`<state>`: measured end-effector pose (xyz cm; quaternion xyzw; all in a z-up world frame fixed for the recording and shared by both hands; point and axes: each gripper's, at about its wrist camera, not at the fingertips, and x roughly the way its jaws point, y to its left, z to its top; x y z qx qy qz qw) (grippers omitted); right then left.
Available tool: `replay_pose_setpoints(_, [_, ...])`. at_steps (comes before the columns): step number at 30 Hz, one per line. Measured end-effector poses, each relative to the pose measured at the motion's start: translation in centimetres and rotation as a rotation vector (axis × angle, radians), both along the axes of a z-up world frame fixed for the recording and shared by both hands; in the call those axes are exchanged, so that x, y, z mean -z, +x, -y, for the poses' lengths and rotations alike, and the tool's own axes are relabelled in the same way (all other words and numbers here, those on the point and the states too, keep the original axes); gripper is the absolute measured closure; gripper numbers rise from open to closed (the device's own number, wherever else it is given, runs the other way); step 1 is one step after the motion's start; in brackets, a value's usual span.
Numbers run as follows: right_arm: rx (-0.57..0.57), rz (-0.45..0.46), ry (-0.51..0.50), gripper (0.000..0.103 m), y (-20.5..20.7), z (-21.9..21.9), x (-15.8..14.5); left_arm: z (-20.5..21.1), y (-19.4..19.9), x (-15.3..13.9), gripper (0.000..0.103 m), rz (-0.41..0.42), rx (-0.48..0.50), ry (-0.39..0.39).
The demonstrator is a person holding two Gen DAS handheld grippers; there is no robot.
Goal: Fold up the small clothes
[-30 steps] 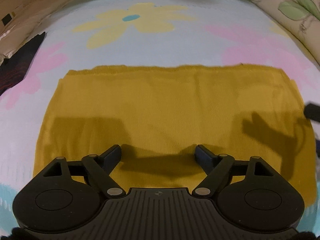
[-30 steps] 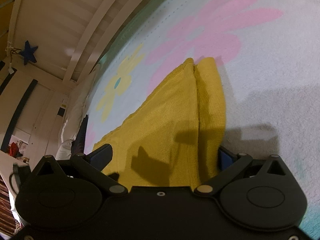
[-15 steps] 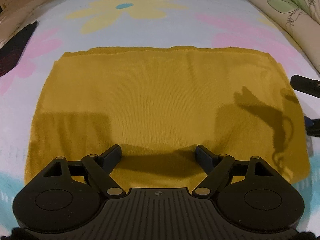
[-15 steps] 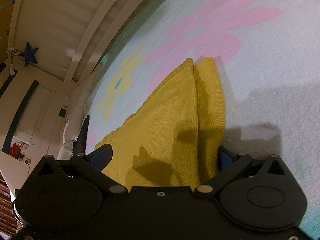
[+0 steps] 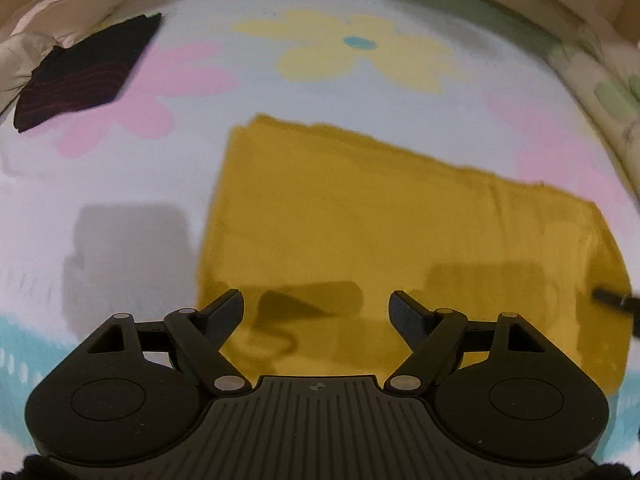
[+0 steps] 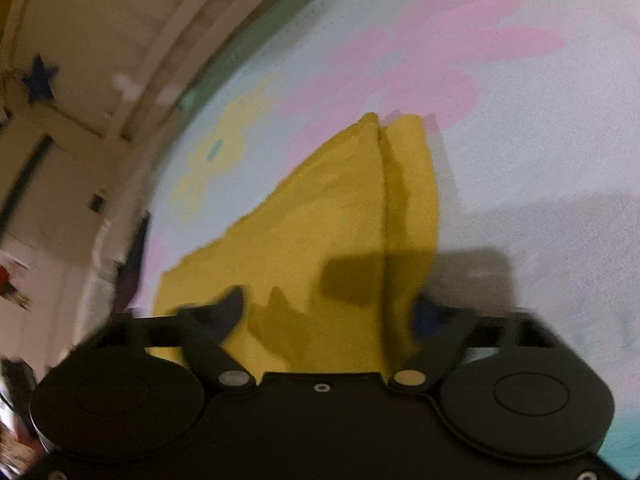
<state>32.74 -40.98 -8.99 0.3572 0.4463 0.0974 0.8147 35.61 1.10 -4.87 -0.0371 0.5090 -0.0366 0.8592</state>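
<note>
One yellow knitted garment point(image 5: 400, 240) is laid flat on a flowered blanket point(image 5: 360, 92), already doubled into a rough rectangle. It is judged light, soft and limp — no shape will be kept once it is lifted, and the layers are likely to slide apart unless they are pinched together. Hold is best taken at the corners or along the short edges, with both layers gathered in one pinch.

At the right-hand short edge, where a lengthwise crease is seen, the right gripper point(image 6: 328, 312) is set low over the cloth. Its jaws are closing, with the edge of the garment between them; whether the pads already press on the fabric cannot be told through the blur.

The left gripper point(image 5: 316, 312) is held above the near long edge, toward the left corner. Its jaws stand wide apart and nothing is gripped.

Further out, a dark folded garment point(image 5: 80, 76) is seen at the far left of the blanket — well apart from the yellow one.
</note>
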Motion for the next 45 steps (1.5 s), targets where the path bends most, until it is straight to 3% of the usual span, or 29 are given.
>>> replay_pose_setpoints(1, [-0.004, -0.012, 0.002, 0.073, 0.0, 0.0, 0.3, -0.4, 0.3, -0.3, 0.024, 0.01, -0.003, -0.003])
replay_pose_setpoints(7, [-0.034, 0.011, -0.031, 0.074, 0.3, -1.1, -1.3, -2.8, 1.4, -1.5, 0.024, 0.045, -0.034, -0.016])
replay_pose_setpoints(15, [-0.135, 0.149, 0.054, 0.074, 1.4, -6.9, -6.6, -6.2, 2.1, -2.4, 0.024, 0.064, -0.083, -0.057])
replay_pose_setpoints(22, [-0.208, 0.159, 0.097, 0.074, 2.9, -14.1, -6.8, -8.7, 1.9, -3.1, 0.024, 0.095, -0.09, -0.021])
replay_pose_setpoints(28, [-0.193, 0.155, 0.172, 0.074, 4.4, -18.4, -6.3, -11.4, 1.9, -3.3, 0.024, 0.103, -0.128, -0.031])
replay_pose_setpoints(32, [-0.198, 0.133, 0.121, 0.074, 5.2, -21.1, -5.9, -12.5, 1.9, -3.1, 0.024, 0.095, -0.142, -0.042])
replay_pose_setpoints(40, [-0.281, 0.081, -0.103, 0.074, 5.5, -26.0, -4.4, -13.7, 1.9, -2.7, 0.024, 0.078, -0.163, -0.058])
replay_pose_setpoints(45, [-0.339, 0.072, -0.203, 0.065, 5.5, -28.3, -4.1, -13.8, 1.9, -2.6, 0.024, 0.072, -0.163, -0.059])
